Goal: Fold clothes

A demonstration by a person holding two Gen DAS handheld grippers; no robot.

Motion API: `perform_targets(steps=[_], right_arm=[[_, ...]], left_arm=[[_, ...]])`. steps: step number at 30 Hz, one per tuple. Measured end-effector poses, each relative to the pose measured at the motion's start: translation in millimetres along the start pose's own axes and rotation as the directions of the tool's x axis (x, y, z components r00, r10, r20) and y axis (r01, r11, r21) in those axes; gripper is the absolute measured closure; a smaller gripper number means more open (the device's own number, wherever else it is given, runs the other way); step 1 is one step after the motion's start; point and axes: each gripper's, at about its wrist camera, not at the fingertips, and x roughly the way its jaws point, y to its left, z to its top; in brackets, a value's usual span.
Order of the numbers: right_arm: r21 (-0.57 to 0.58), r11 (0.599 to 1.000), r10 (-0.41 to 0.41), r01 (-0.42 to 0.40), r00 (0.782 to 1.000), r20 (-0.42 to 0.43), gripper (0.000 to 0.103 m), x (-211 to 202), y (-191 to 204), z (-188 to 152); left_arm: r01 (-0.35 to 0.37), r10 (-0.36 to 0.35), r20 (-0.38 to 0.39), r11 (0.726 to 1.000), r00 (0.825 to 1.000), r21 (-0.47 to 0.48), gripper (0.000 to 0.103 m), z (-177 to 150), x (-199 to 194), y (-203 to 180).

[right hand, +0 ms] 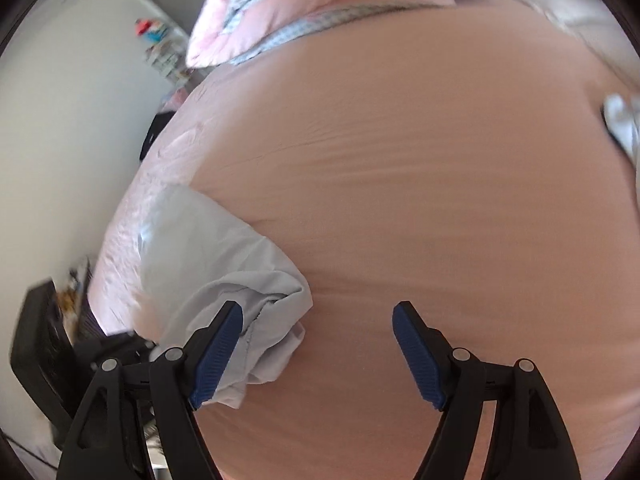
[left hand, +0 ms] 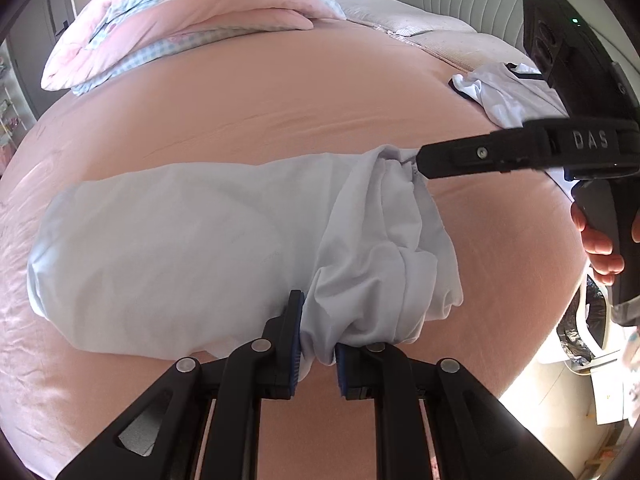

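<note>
Left wrist fisheye looks steeply down along its black fingers, close over the pale blue crumpled cloth garment (left hand: pixel 192 248) on the pink bedsheet (left hand: pixel 280 92), facing the folded pink-and-blue checked quilt (left hand: pixel 168 28). Right wrist fisheye, blurred, tilted, equally near. Both share garment (right hand: pixel 208 248), sheet (right hand: pixel 440 168), quilt (right hand: pixel 304 12).

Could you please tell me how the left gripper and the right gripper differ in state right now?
The left gripper is shut on the pale blue garment, bunched cloth pinched between its pads; the right gripper stands open, only its left pad beside the cloth's edge. Both have blue ribbed pads and point down at the pink bed sheet.
</note>
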Motion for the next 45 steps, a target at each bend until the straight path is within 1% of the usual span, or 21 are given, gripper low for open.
perform_targets(steps=[3, 4, 7, 11, 12, 13, 15, 17, 19, 21, 23, 26, 27, 28, 31, 34, 36, 38, 41, 43, 45], right_arm=[[-0.199, 0.979, -0.038, 0.031, 0.999, -0.031, 0.026, 4, 28, -1], [-0.241, 0.970, -0.046, 0.034, 0.998, -0.045, 0.026, 6, 34, -3], [-0.321, 0.946, -0.066, 0.046, 0.996, -0.055, 0.026, 3, 46, -8], [-0.369, 0.926, -0.086, 0.076, 0.996, -0.012, 0.026, -5, 55, -6], [-0.398, 0.912, -0.111, 0.103, 0.994, 0.002, 0.026, -7, 58, -8], [-0.444, 0.886, -0.145, 0.137, 0.989, 0.014, 0.026, -8, 62, -12], [-0.543, 0.817, -0.205, 0.193, 0.978, 0.039, 0.026, -11, 68, -22], [-0.651, 0.723, -0.254, 0.232, 0.965, 0.062, 0.026, -12, 79, -32], [-0.755, 0.600, -0.297, 0.263, 0.950, 0.095, 0.026, -9, 93, -44], [-0.835, 0.458, -0.334, 0.305, 0.929, 0.156, 0.026, -4, 105, -58], [-0.888, 0.318, -0.357, 0.333, 0.909, 0.214, 0.026, 0, 114, -72], [-0.923, 0.154, -0.358, 0.353, 0.891, 0.280, 0.026, 8, 123, -89], [-0.931, 0.116, -0.356, 0.347, 0.889, 0.287, 0.026, 10, 127, -93], [-0.935, 0.081, -0.354, 0.345, 0.887, 0.297, 0.026, 13, 130, -96], [-0.942, 0.008, -0.333, 0.335, 0.889, 0.313, 0.026, 19, 138, -104], [-0.941, -0.050, -0.313, 0.334, 0.890, 0.332, 0.026, 22, 145, -111], [-0.935, -0.098, -0.296, 0.342, 0.886, 0.355, 0.026, 24, 150, -118], [-0.915, -0.162, -0.260, 0.369, 0.879, 0.400, 0.026, 27, 155, -126], [-0.893, -0.241, -0.211, 0.380, 0.878, 0.430, 0.026, 33, 164, -136], [-0.883, -0.275, -0.187, 0.380, 0.880, 0.437, 0.026, 37, 169, -141], [-0.859, -0.320, -0.151, 0.399, 0.874, 0.462, 0.026, 41, 174, -145]], left_arm=[[-0.004, 0.004, -0.013, 1.000, 1.000, -0.006, 0.091, -10, -7, 10], [-0.004, 0.003, -0.018, 1.000, 1.000, -0.009, 0.091, -13, -10, 13], [-0.003, 0.002, -0.017, 1.000, 1.000, -0.025, 0.091, -22, -17, 24], [0.000, -0.001, -0.029, 0.999, 1.000, -0.043, 0.091, -27, -16, 32], [0.002, -0.003, -0.033, 0.999, 0.999, -0.047, 0.091, -29, -18, 35], [0.001, -0.003, -0.034, 0.999, 0.999, -0.049, 0.091, -31, -20, 38], [-0.005, 0.004, -0.038, 0.999, 0.999, -0.048, 0.091, -34, -23, 42], [-0.013, 0.011, -0.043, 0.999, 0.999, -0.043, 0.091, -37, -27, 46], [-0.019, 0.017, -0.048, 0.999, 0.999, -0.041, 0.091, -41, -29, 49], [-0.023, 0.021, -0.052, 0.999, 0.998, -0.041, 0.091, -44, -32, 53], [-0.023, 0.020, -0.059, 0.999, 0.998, -0.044, 0.091, -47, -35, 58], [-0.031, 0.027, -0.074, 0.998, 0.997, -0.055, 0.091, -51, -39, 67], [-0.033, 0.029, -0.078, 0.998, 0.997, -0.058, 0.091, -52, -41, 69], [-0.036, 0.031, -0.081, 0.998, 0.996, -0.060, 0.091, -52, -42, 71], [-0.046, 0.041, -0.087, 0.997, 0.995, -0.063, 0.091, -56, -45, 78], [-0.056, 0.050, -0.093, 0.997, 0.994, -0.058, 0.091, -62, -50, 86], [-0.062, 0.056, -0.097, 0.997, 0.994, -0.055, 0.091, -67, -53, 91], [-0.068, 0.062, -0.100, 0.996, 0.993, -0.053, 0.091, -72, -57, 96], [-0.076, 0.070, -0.105, 0.996, 0.992, -0.050, 0.091, -78, -62, 103], [-0.084, 0.079, -0.110, 0.995, 0.991, -0.045, 0.090, -81, -65, 107], [-0.091, 0.085, -0.111, 0.995, 0.990, -0.046, 0.090, -85, -68, 112]])
